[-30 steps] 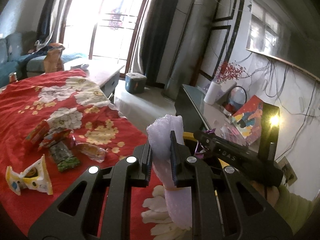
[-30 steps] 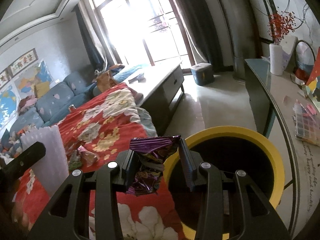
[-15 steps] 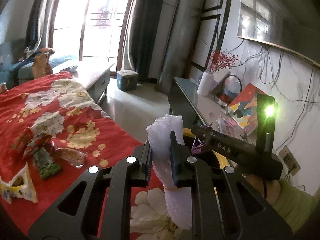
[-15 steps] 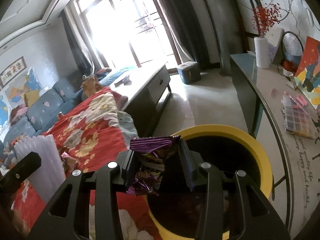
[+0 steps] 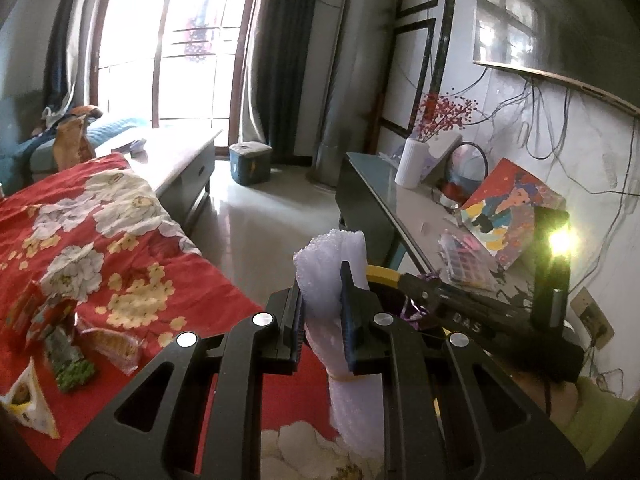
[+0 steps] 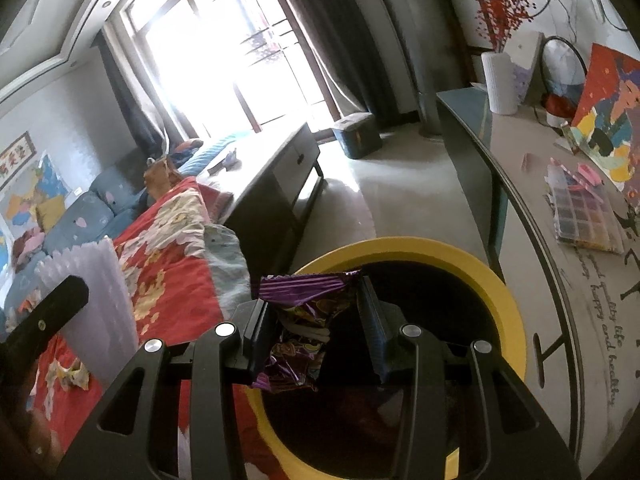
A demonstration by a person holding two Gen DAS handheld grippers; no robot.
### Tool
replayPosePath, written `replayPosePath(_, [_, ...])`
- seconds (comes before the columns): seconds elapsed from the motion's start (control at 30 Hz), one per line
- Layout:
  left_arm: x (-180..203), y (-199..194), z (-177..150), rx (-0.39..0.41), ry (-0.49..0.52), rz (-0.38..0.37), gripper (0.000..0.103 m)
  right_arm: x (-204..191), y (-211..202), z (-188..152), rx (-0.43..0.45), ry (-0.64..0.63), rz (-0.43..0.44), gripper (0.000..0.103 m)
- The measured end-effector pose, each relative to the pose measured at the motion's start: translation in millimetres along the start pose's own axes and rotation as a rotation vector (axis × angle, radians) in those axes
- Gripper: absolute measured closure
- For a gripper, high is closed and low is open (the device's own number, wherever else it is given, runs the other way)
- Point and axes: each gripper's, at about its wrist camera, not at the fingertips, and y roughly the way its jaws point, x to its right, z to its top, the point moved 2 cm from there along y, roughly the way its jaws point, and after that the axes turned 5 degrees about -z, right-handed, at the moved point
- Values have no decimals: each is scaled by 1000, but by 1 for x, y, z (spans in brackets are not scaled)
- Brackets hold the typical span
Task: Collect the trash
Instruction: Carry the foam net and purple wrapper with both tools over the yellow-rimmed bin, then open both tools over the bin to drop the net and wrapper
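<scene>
My left gripper [image 5: 320, 312] is shut on a white foam sheet [image 5: 332, 276] that stands up between the jaws and hangs below them. My right gripper [image 6: 316, 320] holds a crumpled purple wrapper [image 6: 300, 328] over the mouth of the yellow-rimmed black bin [image 6: 508, 304]. Its jaws stand fairly wide, with the wrapper's top edge spanning them. The right gripper shows in the left wrist view [image 5: 420, 312], just right of the foam, above the bin's rim [image 5: 382, 272]. The foam sheet also shows in the right wrist view [image 6: 92, 300]. Several snack wrappers [image 5: 68, 348] lie on the red floral cloth [image 5: 80, 220].
A dark glass-topped side table [image 6: 520, 208] stands right of the bin with a white vase [image 6: 498, 84], a bead box [image 6: 584, 212] and a painting [image 6: 608, 112]. A low cabinet [image 6: 280, 176] and a small teal box [image 6: 356, 132] stand by the window. A blue sofa [image 6: 80, 216] is far left.
Both grippers have moved right, toward the bin. The purple wrapper has gone from beside the rim to over the bin's mouth. The right gripper's jaws now look wider apart.
</scene>
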Motion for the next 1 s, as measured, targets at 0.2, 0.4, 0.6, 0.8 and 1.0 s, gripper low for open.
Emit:
replayPosePath(0.2, [3,20,8,-2,1,6,92,13,4,0,-5,29,-7,64])
replayPosePath(0.4, [5,42,13,-22,4,-9,89,23,5,2,-9,58,-8,62])
replayPosePath(0.6, [-1,47,11,-36,-36,-28,56,32,4,2,-6,78,-15,50])
replayPosePath(0.8, [-14,31,9,-20,-97,-34,32,27,-2,2,15,60,-40,42])
replayPosePath(1.0, [-31,11,6,3,-140,4,13,7,-15,7,63,18,-16,35])
